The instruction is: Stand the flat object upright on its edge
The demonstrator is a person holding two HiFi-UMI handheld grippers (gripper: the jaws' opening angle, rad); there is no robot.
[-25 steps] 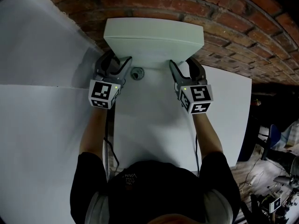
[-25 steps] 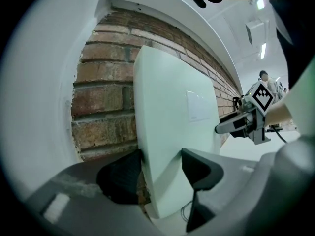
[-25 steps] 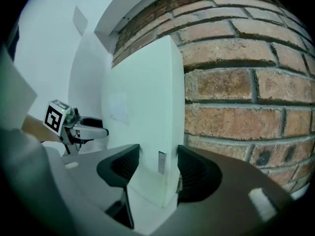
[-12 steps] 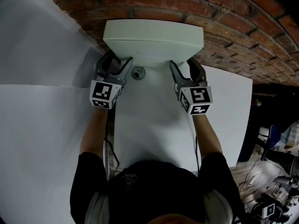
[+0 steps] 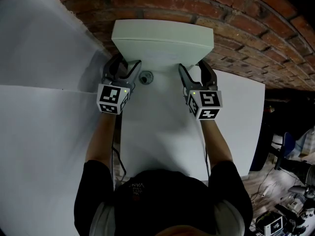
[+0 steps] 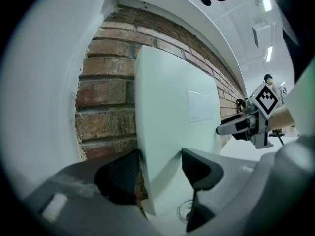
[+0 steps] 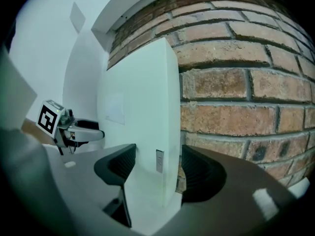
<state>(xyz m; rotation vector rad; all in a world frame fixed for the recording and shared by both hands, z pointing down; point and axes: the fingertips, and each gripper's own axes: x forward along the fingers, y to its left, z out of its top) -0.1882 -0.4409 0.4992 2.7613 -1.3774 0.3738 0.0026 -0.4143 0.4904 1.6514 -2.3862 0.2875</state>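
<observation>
The white flat panel (image 5: 162,38) stands on its long lower edge at the back of the white counter (image 5: 162,132). Its broad face is toward the person and the brick wall (image 5: 236,14) is just behind it. I cannot tell whether its back touches the bricks.

The left tool (image 5: 125,67) straddles the panel's left end. In the left gripper view one pad is behind the panel and the other pressed on its front face, so the left tool (image 6: 160,168) is clamped on it. The right tool (image 5: 193,70) does the same at the right end. The right gripper view shows its front pad on the face and its rear pad in the narrow space by the bricks, closed on the panel's thickness.

The panel looks essentially vertical, so my reading is that the job is at the settling and letting-go stage. To do that well:

- Keep the lower edge flat on the counter and both ends level.
- Relax one tool slightly and check that the panel does not lean before freeing the other.
- Open the jaws only a little (the rear pads have little room against the wall).
- Draw each tool straight back toward the person so that no pad drags the face forward.

A small round fitting (image 5: 145,77) lies on the counter just inside the left tool and is worth avoiding on withdrawal.
</observation>
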